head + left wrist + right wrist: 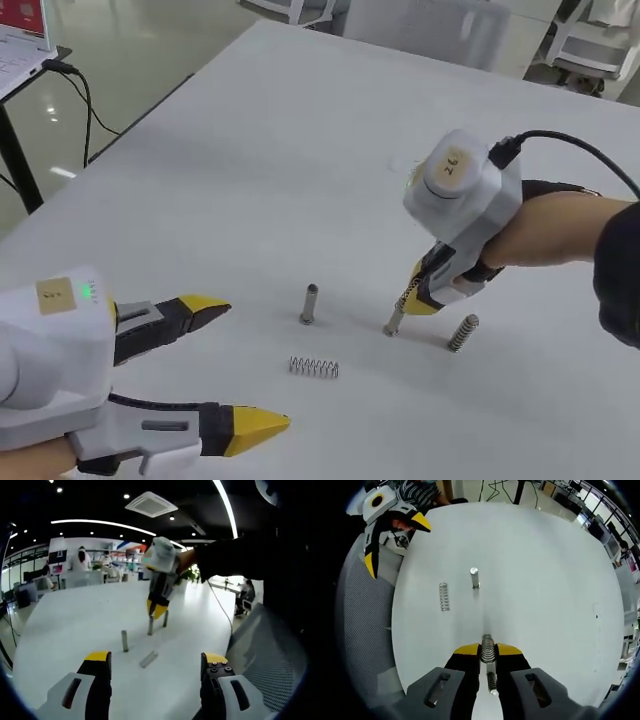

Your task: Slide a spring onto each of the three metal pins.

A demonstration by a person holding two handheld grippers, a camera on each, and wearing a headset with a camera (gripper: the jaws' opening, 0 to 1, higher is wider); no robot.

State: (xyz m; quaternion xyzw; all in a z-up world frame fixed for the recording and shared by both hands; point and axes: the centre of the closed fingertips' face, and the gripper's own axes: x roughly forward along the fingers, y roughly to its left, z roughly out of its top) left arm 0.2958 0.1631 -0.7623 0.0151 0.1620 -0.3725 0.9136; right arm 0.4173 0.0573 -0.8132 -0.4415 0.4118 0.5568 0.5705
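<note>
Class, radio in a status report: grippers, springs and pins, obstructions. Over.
Left gripper open, off the work. Right gripper shut on spring at middle pin. Right-hand pin sprung, left-hand pin bare, loose spring lying flat. Path clear.

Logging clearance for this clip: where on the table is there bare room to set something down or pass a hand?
Free: the far tabletop beyond the bare pin, and the near patch in front of the spring-fitted pin, beside the loose spring. Crowded: around the right gripper, its held spring and the middle pin.
</note>
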